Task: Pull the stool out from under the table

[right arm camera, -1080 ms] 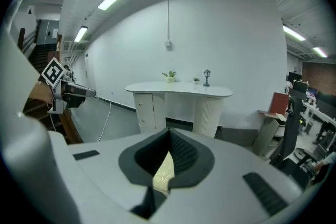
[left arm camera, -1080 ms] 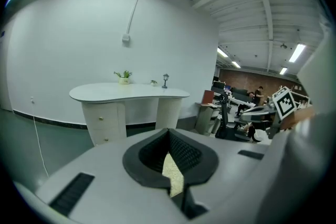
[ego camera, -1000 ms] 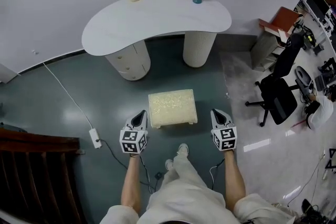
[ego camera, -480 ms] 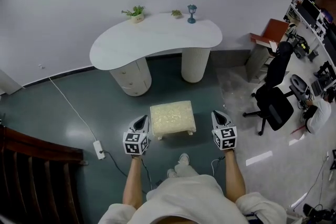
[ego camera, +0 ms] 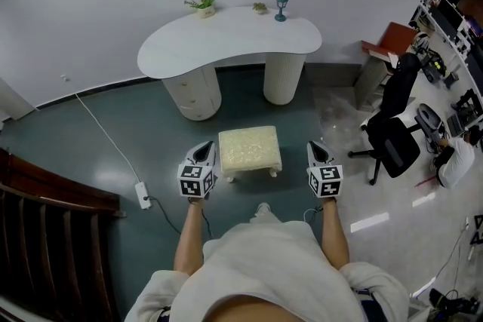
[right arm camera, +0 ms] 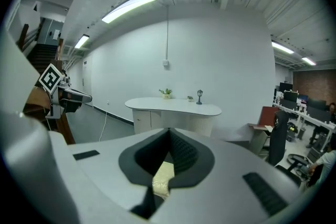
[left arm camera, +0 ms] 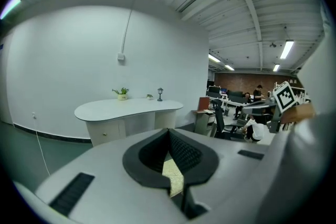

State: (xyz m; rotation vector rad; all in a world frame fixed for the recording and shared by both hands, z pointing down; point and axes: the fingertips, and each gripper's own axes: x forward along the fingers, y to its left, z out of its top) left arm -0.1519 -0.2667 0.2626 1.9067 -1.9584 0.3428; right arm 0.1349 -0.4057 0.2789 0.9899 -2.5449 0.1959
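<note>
Jaws shut tight on both grippers, nothing held.

- Left gripper (ego camera: 204, 153): just left of stool (ego camera: 250, 149), not touching.
- Stool: on open floor between the two sets of jaws, well apart from table (ego camera: 226, 38) beyond. Reads as pull already done, so no grip needed.
- Right gripper (ego camera: 315, 153): just right of stool, apart.

Count: two grippers, one stool, one table. On the tabletop: bigger plant (ego camera: 204, 5), smaller plant (ego camera: 259, 8), one lamp (ego camera: 281, 7).

Both bare forearms (ego camera: 189, 237) stretch side by side toward 12 o'clock in the head view, left gripper (ego camera: 204, 153) and right gripper (ego camera: 315, 151) level, jaws pressed together, empty.
</note>
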